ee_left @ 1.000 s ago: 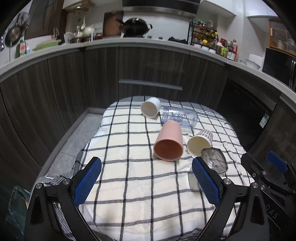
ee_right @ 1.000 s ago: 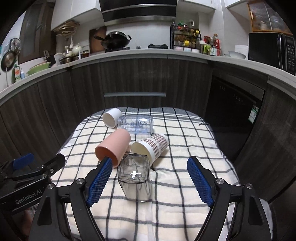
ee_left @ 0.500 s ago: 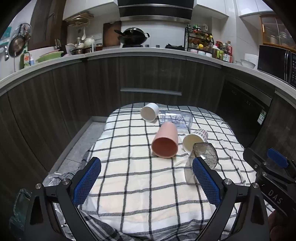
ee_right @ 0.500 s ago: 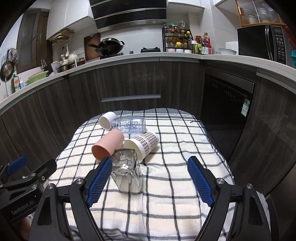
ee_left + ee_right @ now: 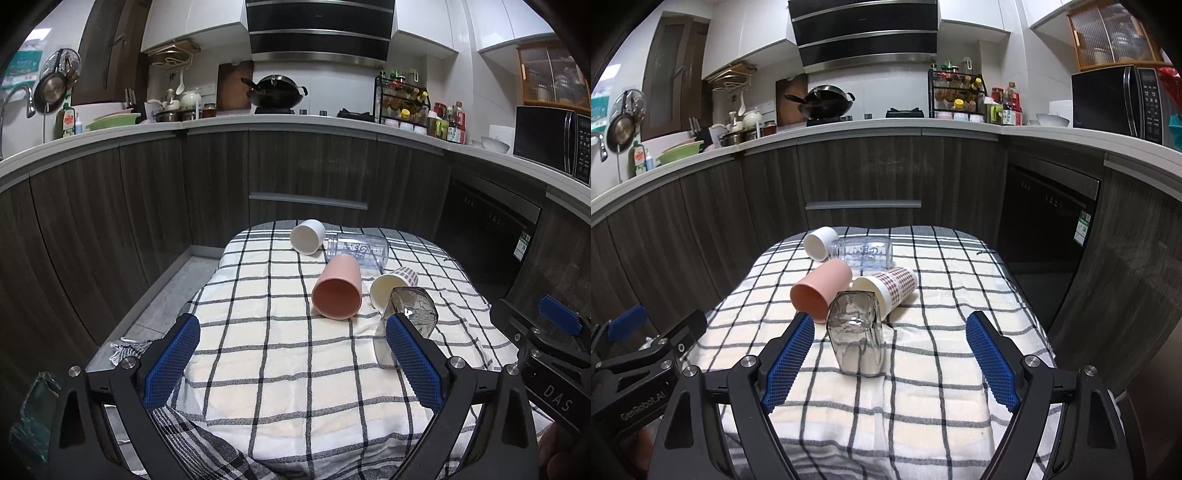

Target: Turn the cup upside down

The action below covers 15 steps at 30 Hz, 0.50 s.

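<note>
The checked cloth (image 5: 923, 369), soft and rumpled, carries five cups. One smoky square glass (image 5: 857, 332) appears to stand mouth-down at the cluster's 6 o'clock. The ribbed clear glass (image 5: 864, 253), matte pink cup (image 5: 822, 291), plaid paper cup (image 5: 886, 291) and white cup (image 5: 820, 243) lie sideways, unflipped. Both the left gripper (image 5: 291, 363) and right gripper (image 5: 890, 362) gape empty.

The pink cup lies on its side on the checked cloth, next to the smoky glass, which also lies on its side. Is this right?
Not quite. The pink cup does lie on its side on the checked cloth, next to the smoky glass, but the glass is not lying: it stands upside down, base up. The right wrist view shows it best.
</note>
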Motion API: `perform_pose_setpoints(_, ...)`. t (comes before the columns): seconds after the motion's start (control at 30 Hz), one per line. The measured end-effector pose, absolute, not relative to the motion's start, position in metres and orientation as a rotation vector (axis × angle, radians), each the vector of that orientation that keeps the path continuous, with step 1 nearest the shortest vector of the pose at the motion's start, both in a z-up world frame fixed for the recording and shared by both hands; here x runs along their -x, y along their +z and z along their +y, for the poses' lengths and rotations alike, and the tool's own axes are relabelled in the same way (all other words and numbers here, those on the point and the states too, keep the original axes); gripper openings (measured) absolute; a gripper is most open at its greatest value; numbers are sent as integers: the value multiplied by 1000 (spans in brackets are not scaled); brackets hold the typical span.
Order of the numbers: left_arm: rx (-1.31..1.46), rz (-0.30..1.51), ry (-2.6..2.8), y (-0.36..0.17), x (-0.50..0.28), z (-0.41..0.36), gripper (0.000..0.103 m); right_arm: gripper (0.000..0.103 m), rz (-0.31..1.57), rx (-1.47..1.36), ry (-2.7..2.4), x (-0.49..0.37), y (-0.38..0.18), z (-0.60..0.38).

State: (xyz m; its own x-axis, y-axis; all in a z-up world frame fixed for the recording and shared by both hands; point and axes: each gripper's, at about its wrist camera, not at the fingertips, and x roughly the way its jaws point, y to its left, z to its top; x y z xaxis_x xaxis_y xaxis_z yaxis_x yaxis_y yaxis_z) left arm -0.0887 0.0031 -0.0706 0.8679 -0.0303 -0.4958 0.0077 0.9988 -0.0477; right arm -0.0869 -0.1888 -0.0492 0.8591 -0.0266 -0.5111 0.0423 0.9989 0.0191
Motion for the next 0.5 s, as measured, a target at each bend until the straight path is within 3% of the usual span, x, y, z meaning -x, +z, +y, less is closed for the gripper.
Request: perform_pose_setpoints(0.5, 27, 481, 1, -70, 93, 4, 103, 84, 505, -39, -27, 89, -48, -190)
